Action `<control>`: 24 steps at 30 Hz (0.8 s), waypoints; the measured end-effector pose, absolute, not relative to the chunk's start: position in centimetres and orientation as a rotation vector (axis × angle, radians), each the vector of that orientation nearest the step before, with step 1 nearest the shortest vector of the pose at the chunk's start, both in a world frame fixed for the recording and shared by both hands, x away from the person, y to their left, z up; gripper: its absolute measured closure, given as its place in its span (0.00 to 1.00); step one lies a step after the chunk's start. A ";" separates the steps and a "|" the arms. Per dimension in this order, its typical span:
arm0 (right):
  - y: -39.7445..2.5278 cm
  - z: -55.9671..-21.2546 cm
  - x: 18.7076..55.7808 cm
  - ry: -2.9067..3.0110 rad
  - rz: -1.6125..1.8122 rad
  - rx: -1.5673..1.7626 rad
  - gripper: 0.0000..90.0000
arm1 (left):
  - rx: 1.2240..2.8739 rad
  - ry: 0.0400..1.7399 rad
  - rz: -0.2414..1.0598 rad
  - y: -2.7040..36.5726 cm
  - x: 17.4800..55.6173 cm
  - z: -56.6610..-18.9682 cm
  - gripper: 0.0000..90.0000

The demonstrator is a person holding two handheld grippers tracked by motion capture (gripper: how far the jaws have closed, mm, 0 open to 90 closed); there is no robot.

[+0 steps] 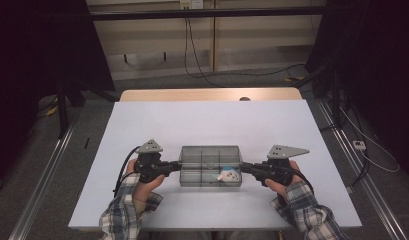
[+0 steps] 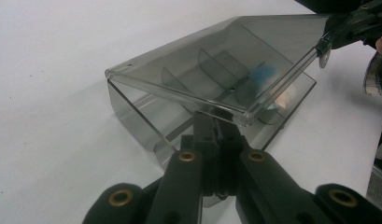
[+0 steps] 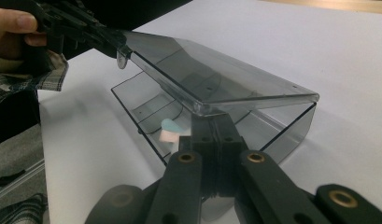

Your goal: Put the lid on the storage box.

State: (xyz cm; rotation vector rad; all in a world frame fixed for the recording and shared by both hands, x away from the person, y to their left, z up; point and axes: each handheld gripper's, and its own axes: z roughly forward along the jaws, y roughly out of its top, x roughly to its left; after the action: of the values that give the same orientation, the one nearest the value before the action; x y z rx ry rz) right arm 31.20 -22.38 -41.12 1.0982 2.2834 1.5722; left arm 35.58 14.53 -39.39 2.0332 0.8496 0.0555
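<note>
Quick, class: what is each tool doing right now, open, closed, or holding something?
Left tool: closed on one end of the box lid, lifted off the box.
Right tool: closed on the lid's other end.

Box point(image 1: 210, 166) on table point(image 1: 207, 120) between both grippers.

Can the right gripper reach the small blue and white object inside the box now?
Probably not at once: the right gripper is shut on the lid, as is the left gripper. The raised lid leaves the box open, but the blue and white object lies below.
</note>
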 end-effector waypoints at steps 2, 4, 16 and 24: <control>-22.4 -41.1 31.2 2.283 1.572 1.101 1.00 | 2.035 0.845 0.056 14.5 35.5 -39.4 1.00; -22.4 -41.2 31.1 2.280 1.573 1.103 1.00 | 2.034 0.844 0.059 14.5 35.4 -39.3 1.00; -22.2 -41.4 30.9 2.295 1.560 1.096 1.00 | 2.037 0.835 0.053 14.6 34.9 -39.6 1.00; -21.9 -41.7 30.3 2.304 1.564 1.093 0.99 | 2.049 0.822 0.044 14.5 34.6 -39.7 1.00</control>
State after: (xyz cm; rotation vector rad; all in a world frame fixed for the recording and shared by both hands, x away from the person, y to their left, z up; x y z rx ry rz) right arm 30.29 -21.86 -41.68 1.0933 2.3040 1.5643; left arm 34.60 14.54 -39.74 2.0488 0.8218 0.0437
